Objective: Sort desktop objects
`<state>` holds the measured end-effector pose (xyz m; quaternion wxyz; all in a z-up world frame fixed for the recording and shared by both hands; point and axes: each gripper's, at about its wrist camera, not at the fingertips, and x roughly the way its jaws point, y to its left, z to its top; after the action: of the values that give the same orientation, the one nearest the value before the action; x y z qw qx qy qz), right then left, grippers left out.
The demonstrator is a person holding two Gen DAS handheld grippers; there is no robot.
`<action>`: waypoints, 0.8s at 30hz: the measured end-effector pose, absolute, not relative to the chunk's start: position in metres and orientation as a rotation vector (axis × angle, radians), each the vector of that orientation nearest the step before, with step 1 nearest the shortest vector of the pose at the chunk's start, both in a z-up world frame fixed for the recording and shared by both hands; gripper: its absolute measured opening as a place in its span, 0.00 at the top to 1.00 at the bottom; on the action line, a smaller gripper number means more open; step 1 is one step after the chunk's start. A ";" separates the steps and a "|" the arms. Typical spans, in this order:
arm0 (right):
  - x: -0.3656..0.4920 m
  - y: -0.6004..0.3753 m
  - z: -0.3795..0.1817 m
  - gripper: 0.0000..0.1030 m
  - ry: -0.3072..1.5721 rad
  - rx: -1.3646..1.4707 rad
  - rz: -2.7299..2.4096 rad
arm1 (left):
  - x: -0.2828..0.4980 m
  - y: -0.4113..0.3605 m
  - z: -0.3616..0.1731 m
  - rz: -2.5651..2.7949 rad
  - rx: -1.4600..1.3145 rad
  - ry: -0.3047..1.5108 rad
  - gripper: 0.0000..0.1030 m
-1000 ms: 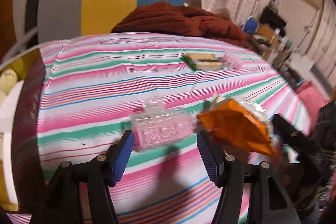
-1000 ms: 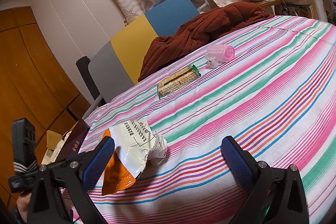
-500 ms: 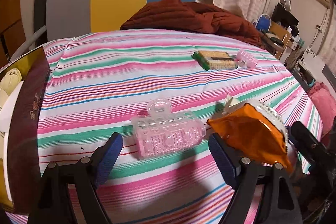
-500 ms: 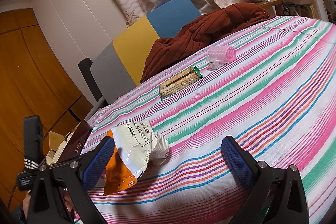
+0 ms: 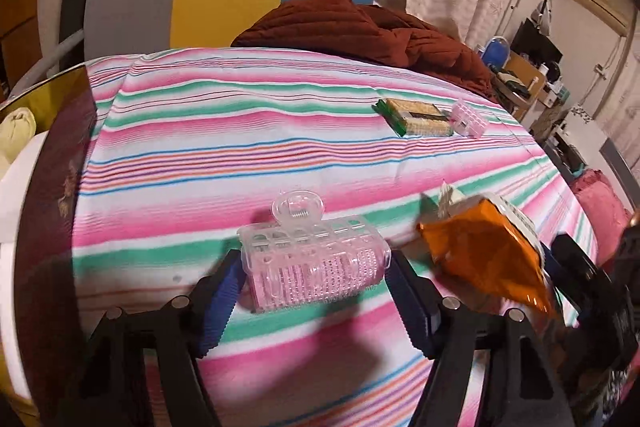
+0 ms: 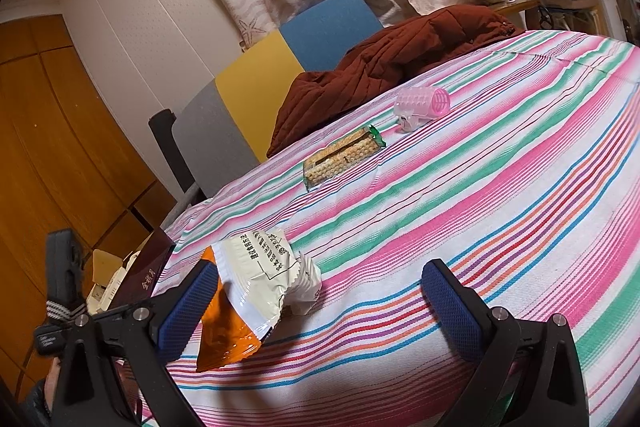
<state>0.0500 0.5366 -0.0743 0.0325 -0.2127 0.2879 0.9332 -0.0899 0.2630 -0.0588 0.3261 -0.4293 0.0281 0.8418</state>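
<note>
**Curler sitting between the left gripper's pads**

On the striped tablecloth (image 5: 248, 131), the left gripper (image 5: 314, 297) is hovering low with its jaws spread wide, holding nothing. The clear pink hair curler (image 5: 314, 261) is lying right between the blue pads (image 5: 219, 301), its ends just beside them; whether they are touching I cannot tell. Its long axis is running left to right across the gap, clip handle pointing away toward the chair. Further right, the orange snack bag (image 5: 484, 259) is lying near the right gripper (image 6: 318, 305), which is gaping open and empty, the bag resting against its left pad. Beyond, a cracker packet (image 6: 342, 157) and a second curler (image 6: 422, 105) are lying well apart from both grippers
</note>
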 end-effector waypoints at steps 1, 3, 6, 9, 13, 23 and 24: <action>0.050 0.536 -0.074 0.00 0.884 -0.657 2.871 | -0.088 0.258 -0.058 2.193 -1.123 0.069 0.29; 0.049 0.536 -0.074 0.00 0.880 -0.664 2.869 | -0.081 0.251 -0.059 2.175 -1.106 0.089 0.29; 0.048 0.535 -0.074 0.00 0.869 -0.680 2.867 | -0.067 0.242 -0.060 2.164 -1.066 0.135 0.29; 0.047 0.534 -0.074 0.00 0.861 -0.702 2.879 | -0.054 0.231 -0.061 2.160 -1.013 0.167 0.29; 0.043 0.532 -0.073 0.00 0.846 -0.763 2.910 | -0.050 0.223 -0.062 2.163 -0.971 0.163 0.29; 0.025 0.493 -0.042 0.00 0.489 -0.963 2.988 | -0.050 0.221 -0.066 2.162 -0.935 0.118 0.28; 0.021 0.489 -0.039 0.00 0.410 -0.984 2.993 | -0.049 0.221 -0.066 2.163 -0.933 0.117 0.28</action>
<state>0.0208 0.4886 -0.0389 -0.0179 -0.3097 0.1292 0.9419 -0.0494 0.2213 -0.0662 0.3815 -0.3656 0.0458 0.8477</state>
